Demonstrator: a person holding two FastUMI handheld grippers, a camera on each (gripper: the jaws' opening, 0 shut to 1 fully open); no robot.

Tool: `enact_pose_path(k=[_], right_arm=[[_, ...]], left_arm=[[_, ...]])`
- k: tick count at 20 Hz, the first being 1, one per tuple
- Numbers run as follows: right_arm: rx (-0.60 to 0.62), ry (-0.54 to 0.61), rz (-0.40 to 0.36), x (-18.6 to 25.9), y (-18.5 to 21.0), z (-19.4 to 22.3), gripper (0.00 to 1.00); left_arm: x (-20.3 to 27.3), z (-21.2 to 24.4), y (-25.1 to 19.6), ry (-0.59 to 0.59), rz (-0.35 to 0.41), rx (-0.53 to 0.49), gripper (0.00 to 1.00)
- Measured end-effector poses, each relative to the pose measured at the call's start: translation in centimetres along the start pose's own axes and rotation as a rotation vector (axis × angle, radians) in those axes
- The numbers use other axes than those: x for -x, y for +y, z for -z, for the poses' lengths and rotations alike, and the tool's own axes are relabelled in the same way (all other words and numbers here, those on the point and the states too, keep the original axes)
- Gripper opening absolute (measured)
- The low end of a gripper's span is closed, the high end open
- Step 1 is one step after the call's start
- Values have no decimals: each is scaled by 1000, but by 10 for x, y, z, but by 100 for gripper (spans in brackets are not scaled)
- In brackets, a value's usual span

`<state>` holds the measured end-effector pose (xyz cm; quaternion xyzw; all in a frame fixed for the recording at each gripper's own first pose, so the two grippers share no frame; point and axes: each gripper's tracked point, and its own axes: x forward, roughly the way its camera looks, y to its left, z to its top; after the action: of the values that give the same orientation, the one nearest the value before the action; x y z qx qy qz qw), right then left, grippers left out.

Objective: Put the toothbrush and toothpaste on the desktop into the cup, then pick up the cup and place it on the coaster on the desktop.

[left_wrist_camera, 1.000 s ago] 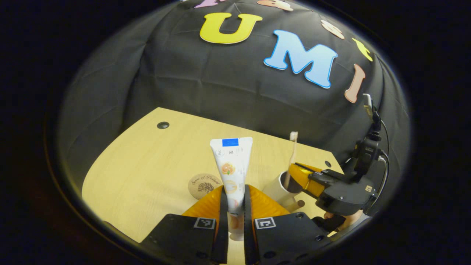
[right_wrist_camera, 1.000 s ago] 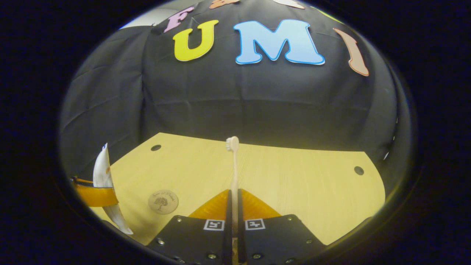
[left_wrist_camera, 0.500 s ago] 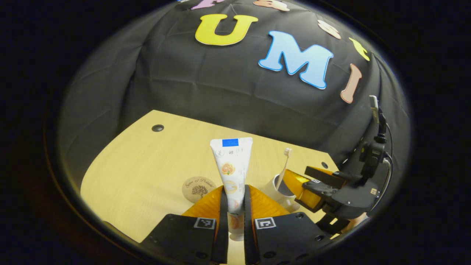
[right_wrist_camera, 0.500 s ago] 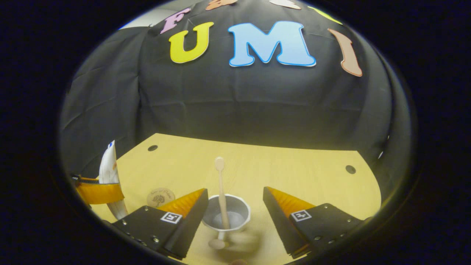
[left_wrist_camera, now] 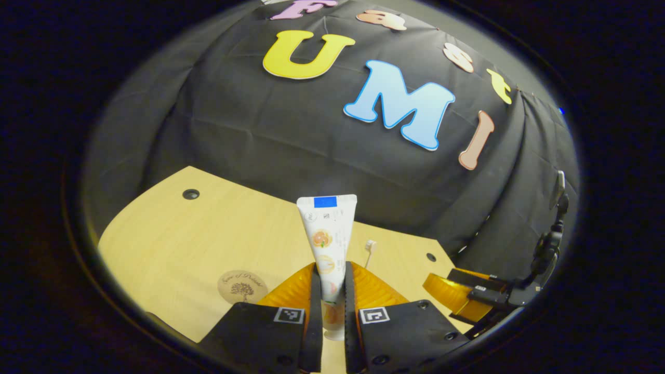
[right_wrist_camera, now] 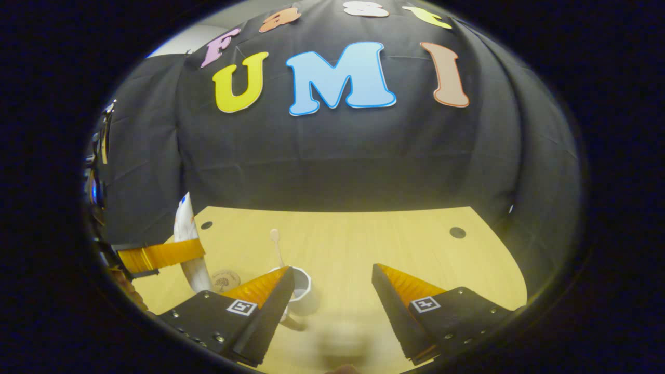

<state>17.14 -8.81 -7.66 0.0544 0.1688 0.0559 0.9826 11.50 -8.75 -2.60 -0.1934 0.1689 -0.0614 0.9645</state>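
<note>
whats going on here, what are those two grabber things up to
A person is packing a cup on a wooden desk. The toothbrush already stands in the cup, and the right tongs hang open beside it. The left tongs are shut on the toothpaste, held upright above the desk. The coaster lies bare.

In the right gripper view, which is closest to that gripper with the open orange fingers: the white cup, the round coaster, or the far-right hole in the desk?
1. Cup, by its left finger.
2. Coaster, farther left.
3. Hole, far right, at the back.
</note>
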Motion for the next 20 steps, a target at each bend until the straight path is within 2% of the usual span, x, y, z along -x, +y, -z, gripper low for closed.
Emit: enact_pose_path(k=[7, 12, 20], right_arm=[[-38, 83, 76, 52, -38, 44, 92], [-57, 149, 88, 71, -47, 71, 92], [-64, 175, 78, 74, -49, 78, 92]], left_arm=[[-41, -17, -37, -135, 129, 97, 24], [-72, 6, -47, -171, 128, 18, 23], [-102, 56, -44, -160, 86, -105, 23]])
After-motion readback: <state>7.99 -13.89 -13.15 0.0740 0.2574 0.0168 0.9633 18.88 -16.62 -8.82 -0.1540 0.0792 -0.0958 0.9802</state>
